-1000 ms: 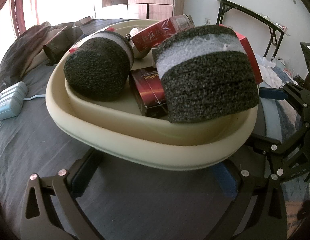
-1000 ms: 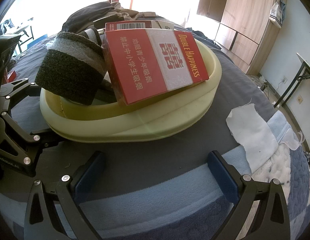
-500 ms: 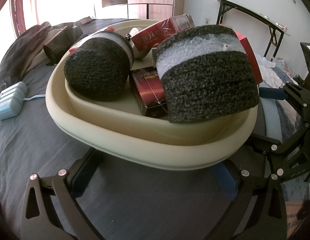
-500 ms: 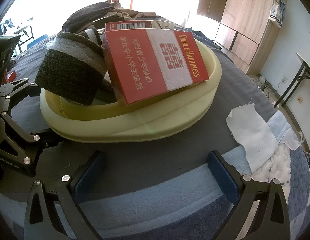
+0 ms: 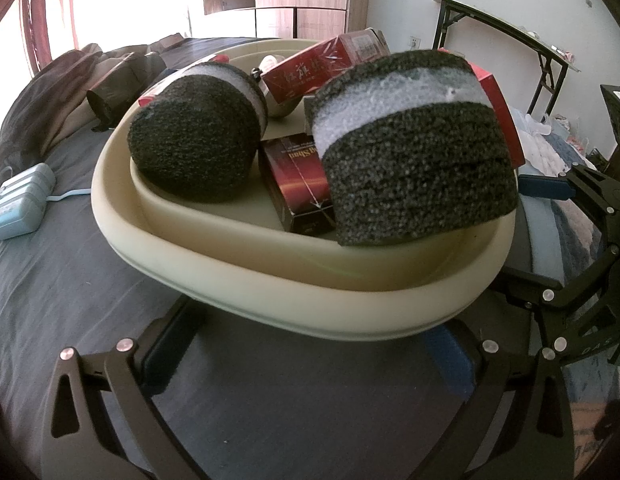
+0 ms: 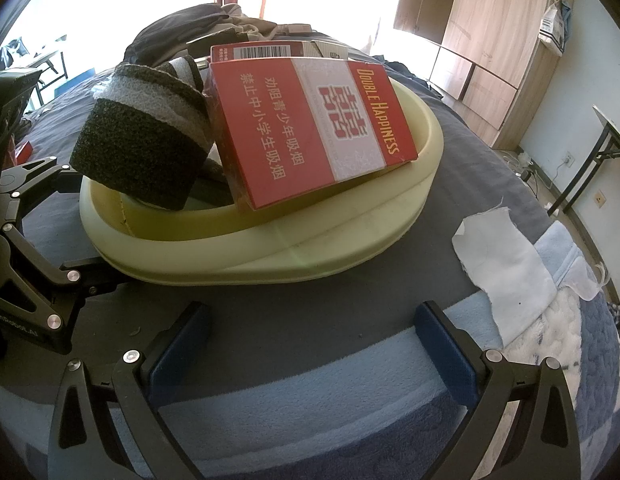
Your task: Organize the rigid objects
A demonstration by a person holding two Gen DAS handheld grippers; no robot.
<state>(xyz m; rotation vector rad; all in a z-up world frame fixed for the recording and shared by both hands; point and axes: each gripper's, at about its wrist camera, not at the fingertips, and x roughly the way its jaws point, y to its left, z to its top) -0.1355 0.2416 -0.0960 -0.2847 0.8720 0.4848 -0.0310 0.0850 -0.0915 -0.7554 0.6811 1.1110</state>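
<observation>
The bed (image 6: pixel 350 312) carries everything in view; its cover is dark grey with a light blue band at the near edge. On it sits the cream oval basin (image 5: pixel 294 296), which holds all the task items.

Basin contents, by size:
- Red carton (image 6: pixel 310 128), marked "Double Happiness", leaning tilted with its lower end inside the basin and one corner over the rim.
- Near foam roll (image 5: pixel 414 152), black with a white band, resting on the rim at my right.
- Far foam roll (image 5: pixel 198 140), same type, lying inside at my left.
- Dark red pack (image 5: pixel 302 184), flat on the floor of the basin between the two rolls.
- Second red pack (image 5: pixel 322 68), tilted, behind the rolls.

My left gripper (image 5: pixel 310 356) and right gripper (image 6: pixel 310 344) both sit low over the cover, just short of the basin. Jaws on both are spread wide and hold nothing.

A white cloth (image 6: pixel 506 256) lies on the cover, right of the basin. A pale blue power strip (image 5: pixel 22 204) lies left of it.
</observation>
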